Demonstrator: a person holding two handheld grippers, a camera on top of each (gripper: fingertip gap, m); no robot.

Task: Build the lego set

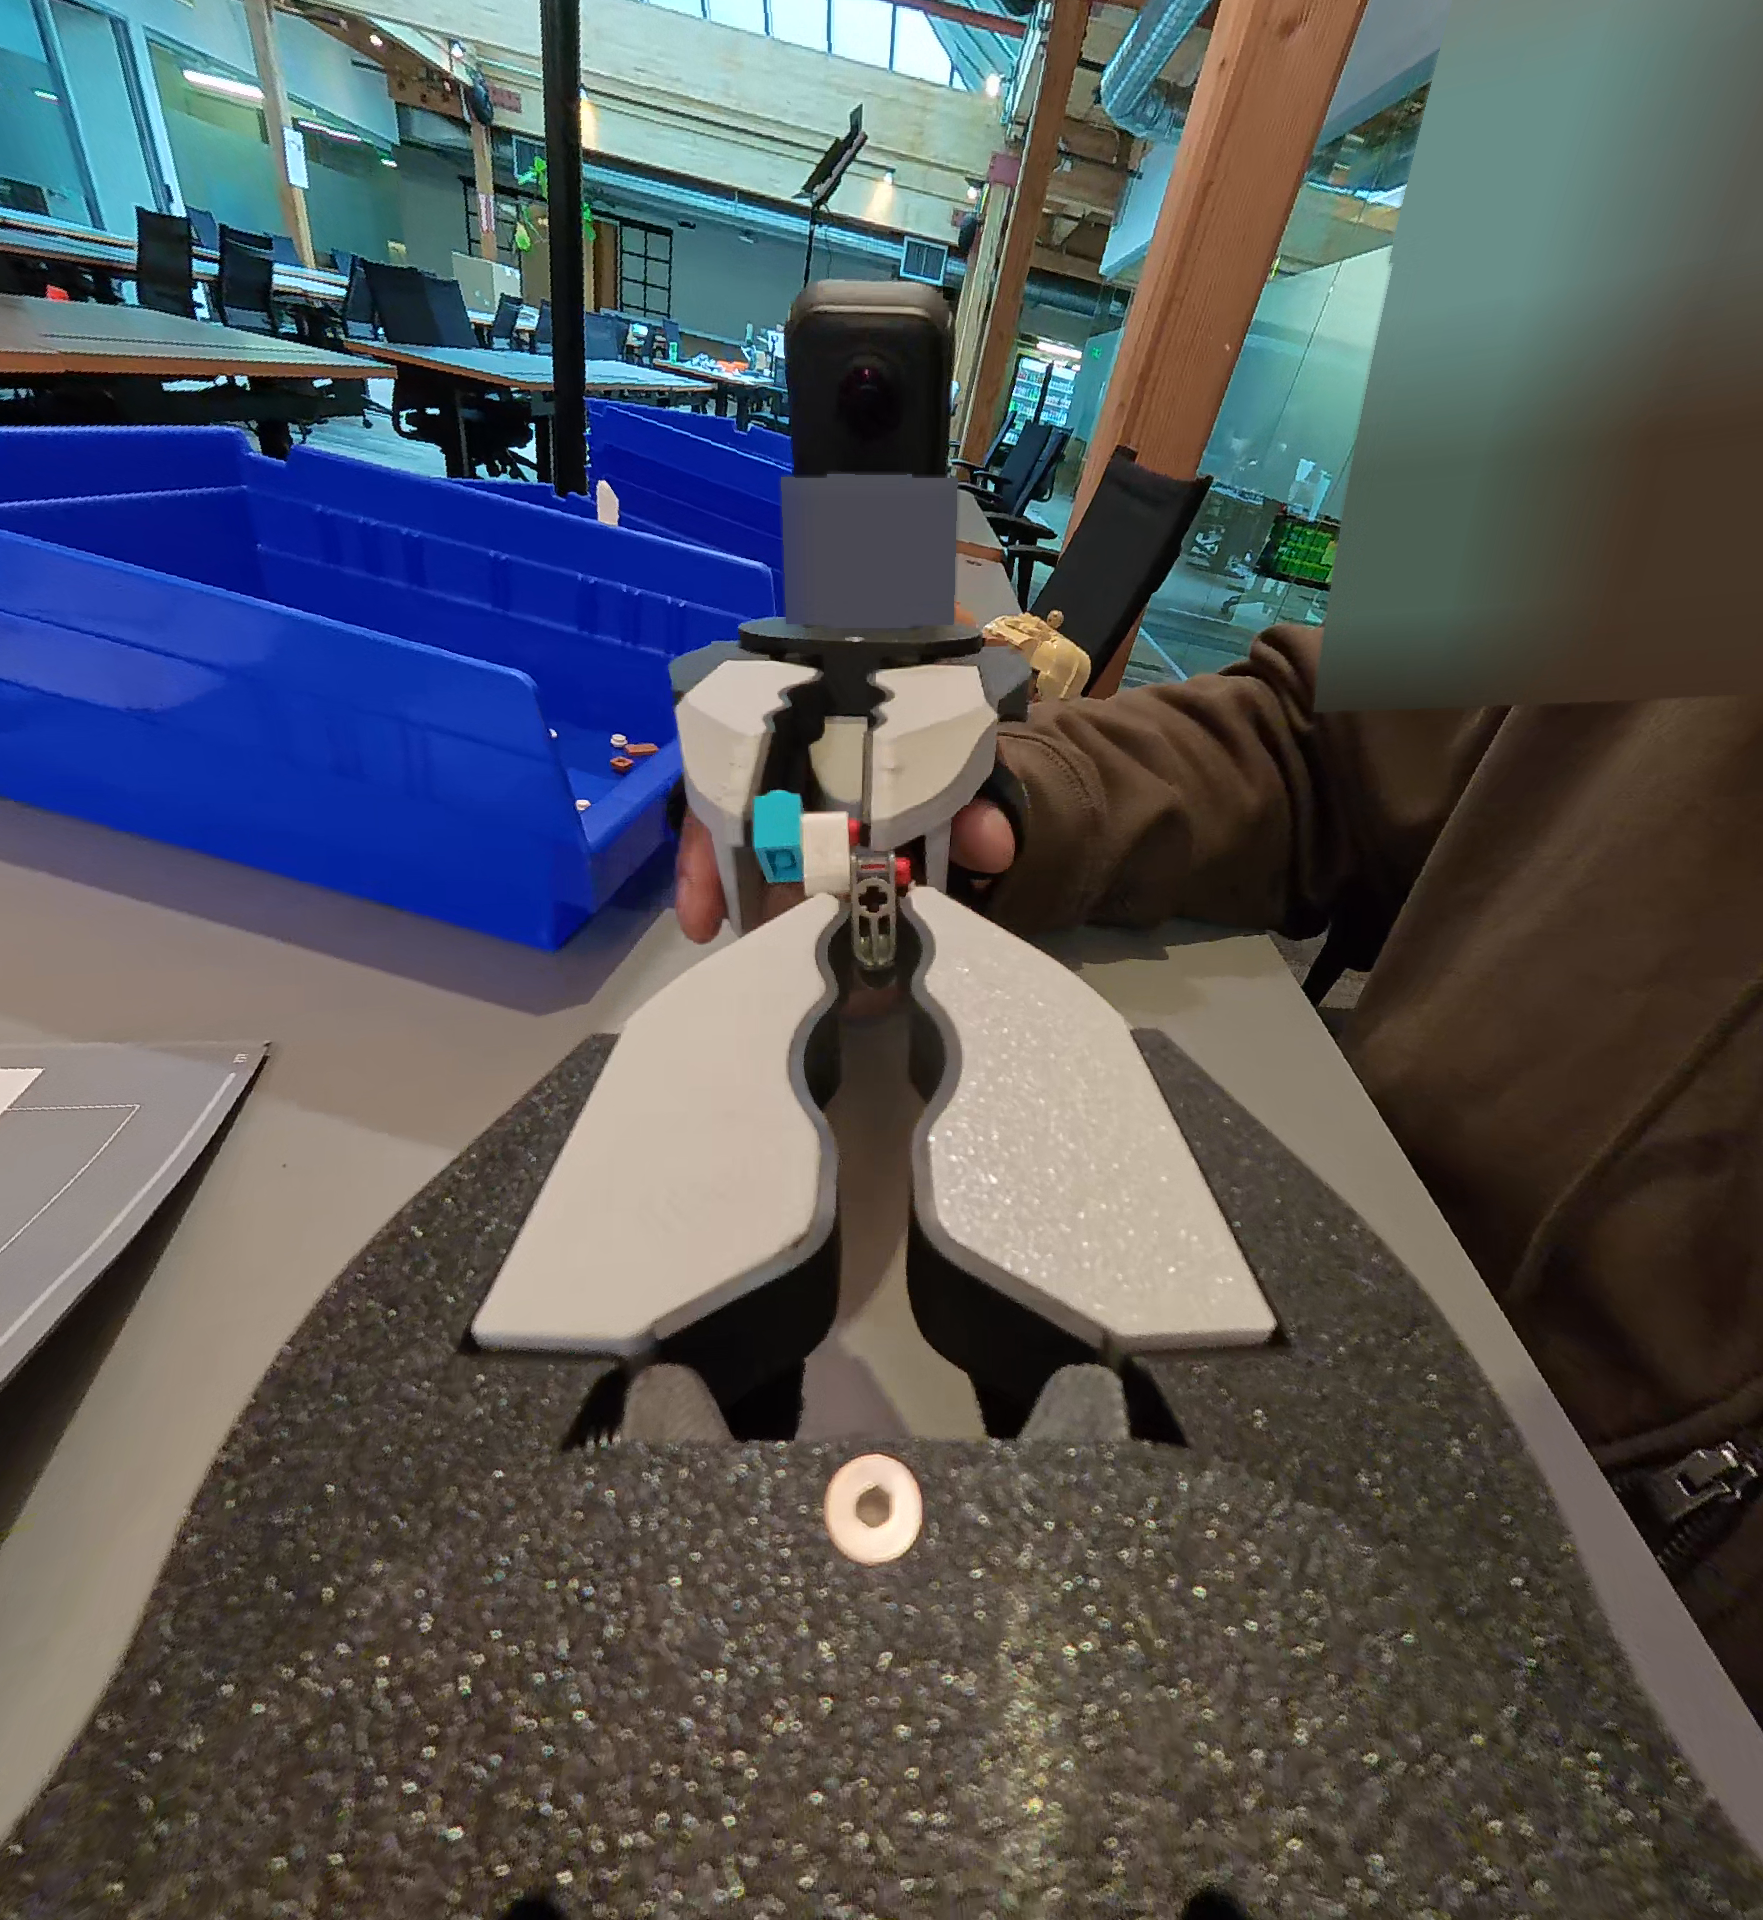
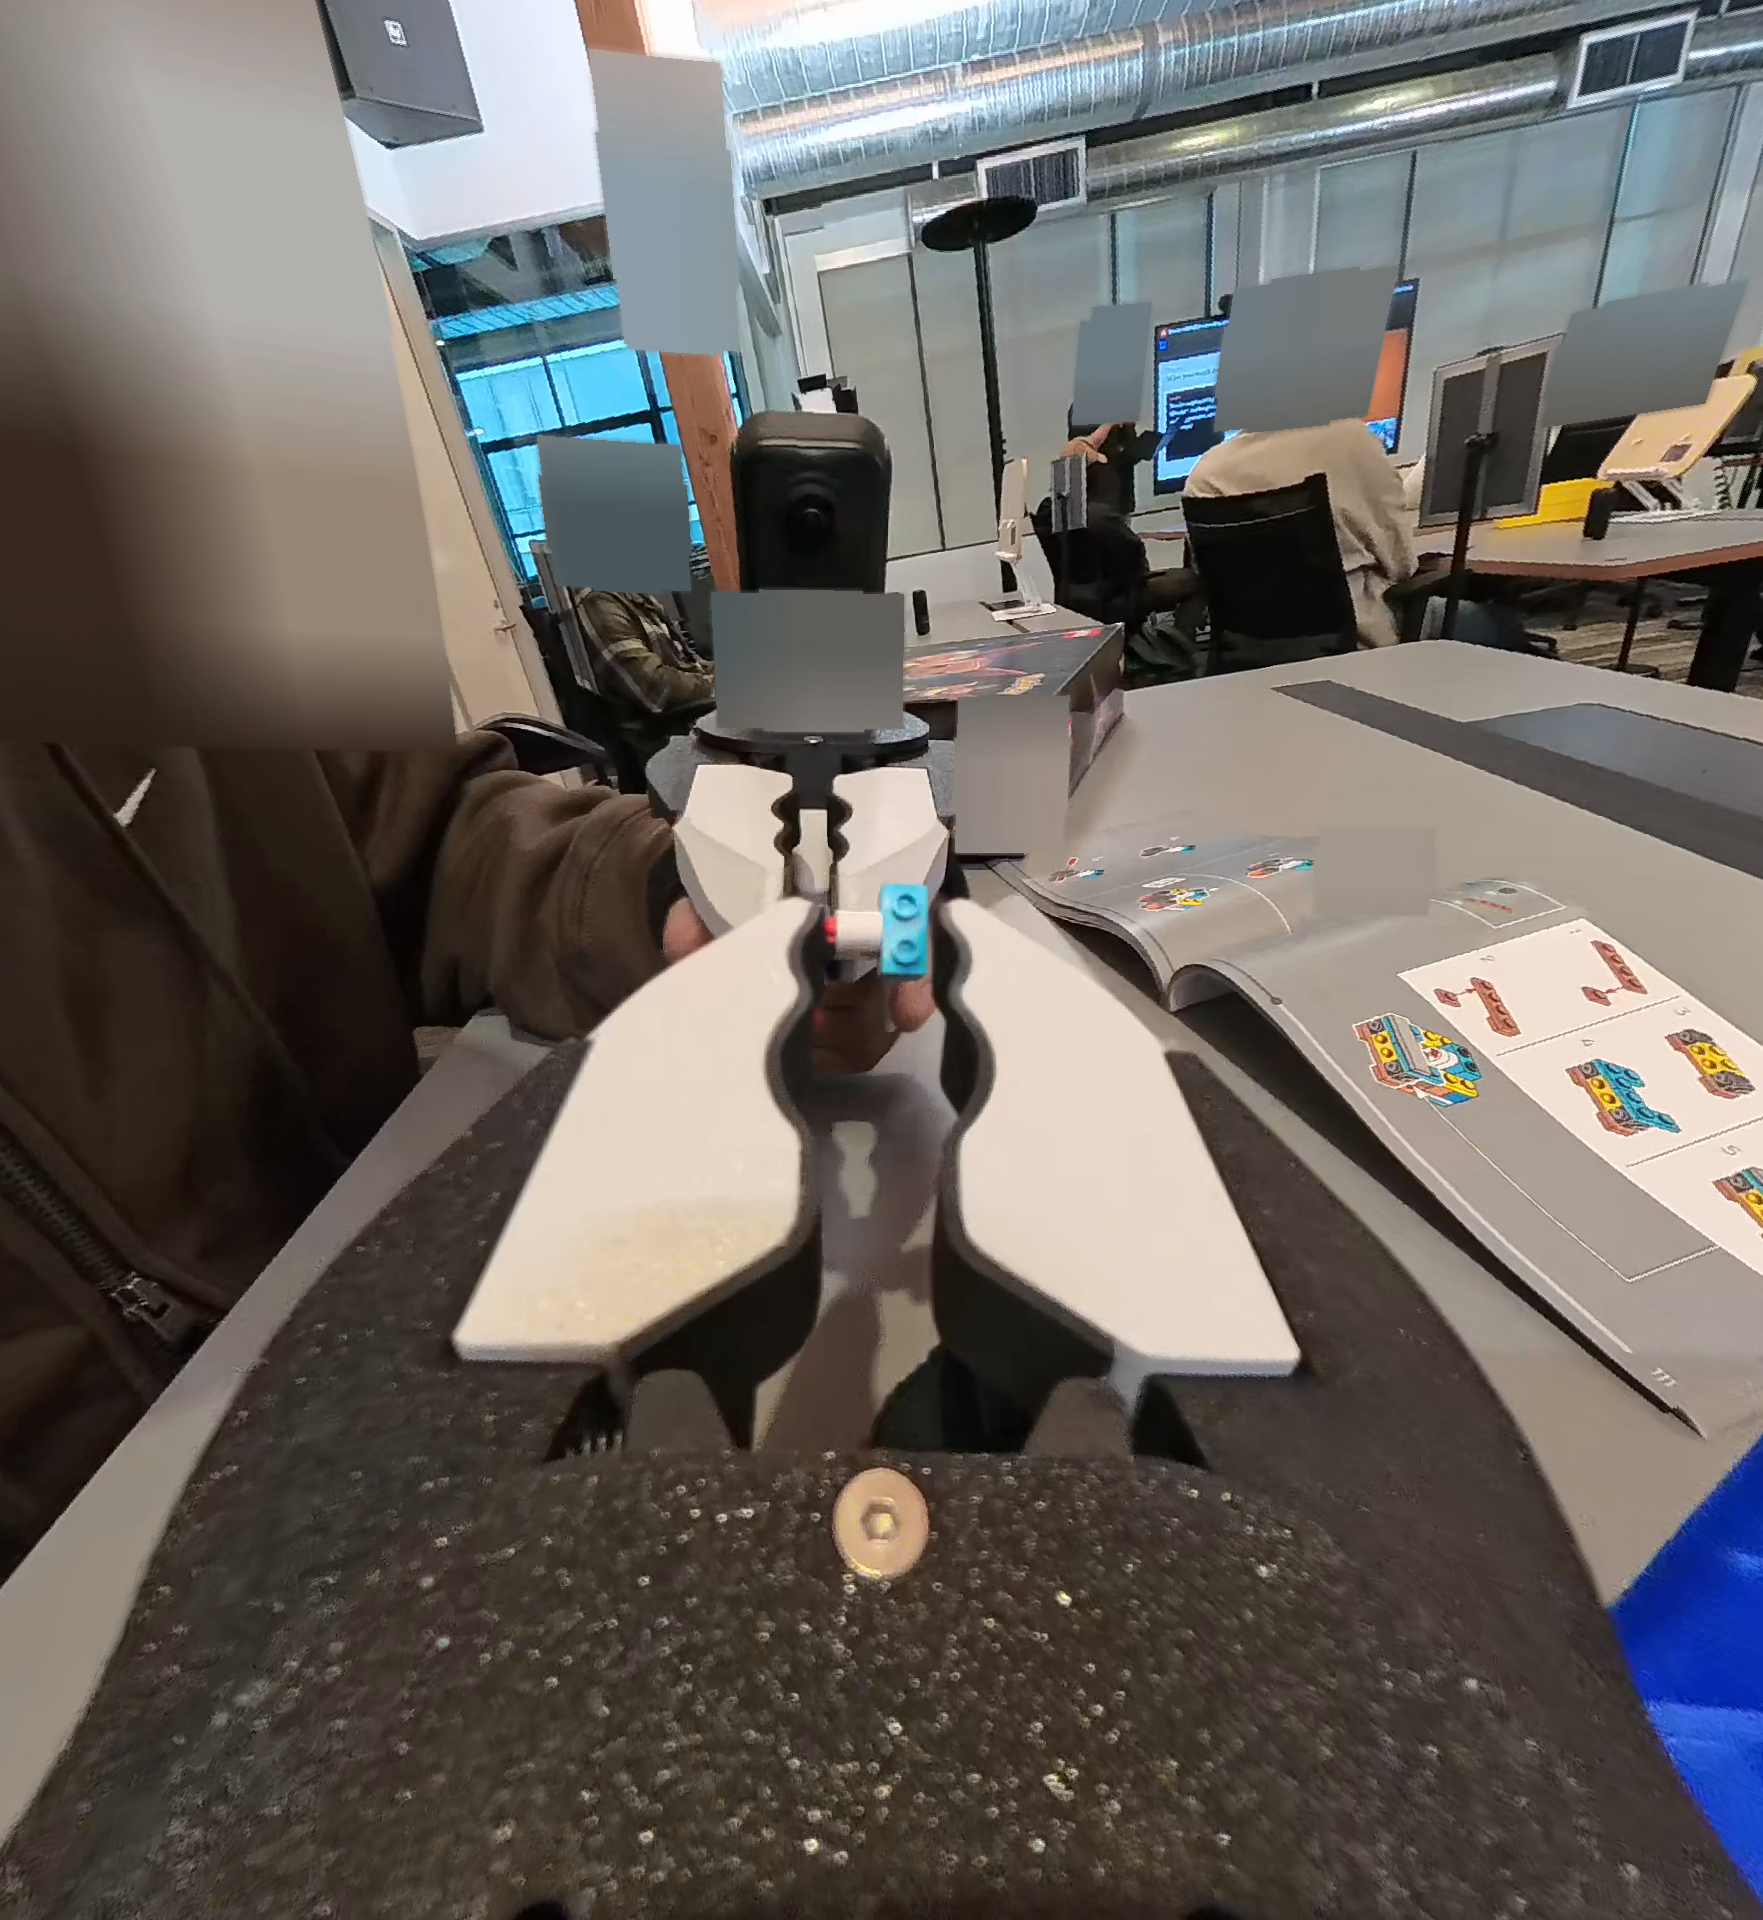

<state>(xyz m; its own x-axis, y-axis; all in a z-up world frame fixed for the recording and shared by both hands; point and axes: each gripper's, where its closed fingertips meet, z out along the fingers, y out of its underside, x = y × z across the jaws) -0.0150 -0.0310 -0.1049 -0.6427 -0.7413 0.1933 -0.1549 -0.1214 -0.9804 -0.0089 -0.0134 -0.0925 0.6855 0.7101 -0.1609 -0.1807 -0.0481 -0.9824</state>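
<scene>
The left gripper (image 1: 872, 951) pinches the grey bar (image 1: 873, 914) of a tiny, light, hard lego piece (image 2: 882, 930); the right gripper (image 2: 872, 935) pinches it too.

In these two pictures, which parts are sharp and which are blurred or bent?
Left wrist view: the small lego assembly at the left gripper tips is sharp; the blue bins curve from the wide lens. Right wrist view: the right gripper tips and turquoise piece look soft; the instruction booklet is clearer.
</scene>
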